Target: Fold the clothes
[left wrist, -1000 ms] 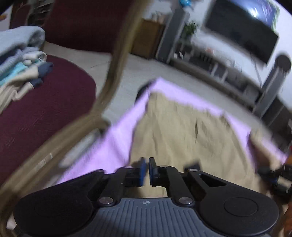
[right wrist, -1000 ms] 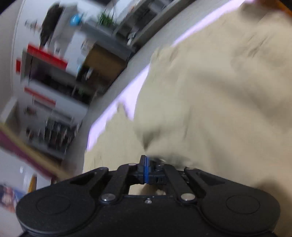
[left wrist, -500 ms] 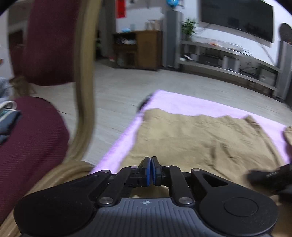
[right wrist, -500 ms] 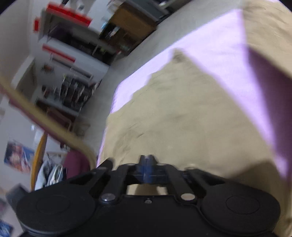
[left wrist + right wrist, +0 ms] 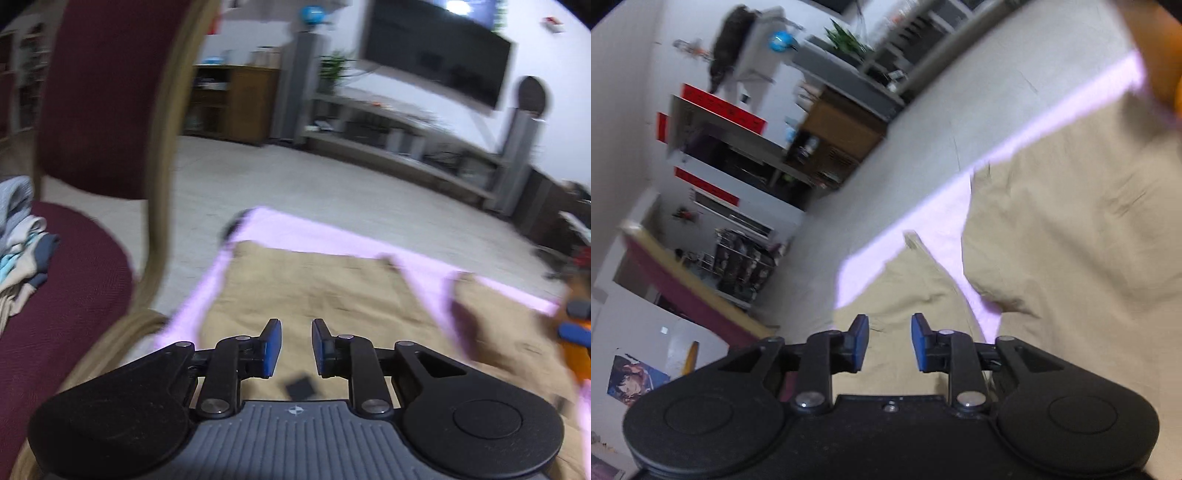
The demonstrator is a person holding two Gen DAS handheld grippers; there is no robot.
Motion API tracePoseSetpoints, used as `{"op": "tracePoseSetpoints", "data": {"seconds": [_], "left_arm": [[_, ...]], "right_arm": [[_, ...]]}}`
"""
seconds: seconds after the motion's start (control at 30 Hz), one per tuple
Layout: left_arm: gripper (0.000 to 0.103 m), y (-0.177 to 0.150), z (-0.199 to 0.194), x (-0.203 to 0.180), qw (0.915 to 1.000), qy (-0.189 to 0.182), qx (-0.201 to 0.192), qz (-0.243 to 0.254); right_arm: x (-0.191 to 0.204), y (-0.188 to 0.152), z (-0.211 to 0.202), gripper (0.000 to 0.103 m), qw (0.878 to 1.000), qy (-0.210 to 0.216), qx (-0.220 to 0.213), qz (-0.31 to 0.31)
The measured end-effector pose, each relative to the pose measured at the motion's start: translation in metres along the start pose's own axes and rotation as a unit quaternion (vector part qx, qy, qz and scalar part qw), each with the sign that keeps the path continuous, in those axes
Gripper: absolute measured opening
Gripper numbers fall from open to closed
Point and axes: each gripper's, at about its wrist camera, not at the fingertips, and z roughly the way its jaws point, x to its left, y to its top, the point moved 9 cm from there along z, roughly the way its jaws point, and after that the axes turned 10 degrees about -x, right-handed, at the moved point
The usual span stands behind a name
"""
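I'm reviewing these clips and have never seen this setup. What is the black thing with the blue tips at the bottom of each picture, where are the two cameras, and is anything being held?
There is no robot here: a person holds one hand-held claw in each hand, and a wide-angle camera on each looks forward along its two fingers. One picture looks out from the left claw, the other from the right claw. The blue tips are the finger pads. Both claws are open and hold nothing. Below them a tan garment lies spread on a lilac cloth, which shows around it and through a gap between two parts of it. To the left, a pile of folded clothes sits on a dark red chair. The room is blurred.
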Motion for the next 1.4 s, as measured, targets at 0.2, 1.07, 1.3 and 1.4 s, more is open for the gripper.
{"op": "tracePoseSetpoints", "data": {"seconds": [0.2, 1.07, 1.3, 1.4], "left_arm": [[0.02, -0.017, -0.017, -0.096, 0.9921, -0.112, 0.027, 0.05], [0.025, -0.15, 0.031, -0.148, 0.9708, -0.219, 0.058, 0.079], [0.025, -0.151, 0.03, -0.147, 0.9704, -0.225, 0.053, 0.069], [0.025, -0.151, 0.029, -0.146, 0.9703, -0.227, 0.054, 0.065]], "right_arm": [[-0.019, 0.061, -0.079, 0.048, 0.995, -0.049, -0.088, 0.007], [-0.144, 0.064, -0.004, 0.042, 0.998, -0.055, 0.026, -0.026], [-0.139, 0.066, 0.035, 0.04, 0.982, -0.175, 0.009, -0.068], [-0.138, 0.063, 0.047, 0.012, 0.975, -0.213, -0.001, -0.068]]}}
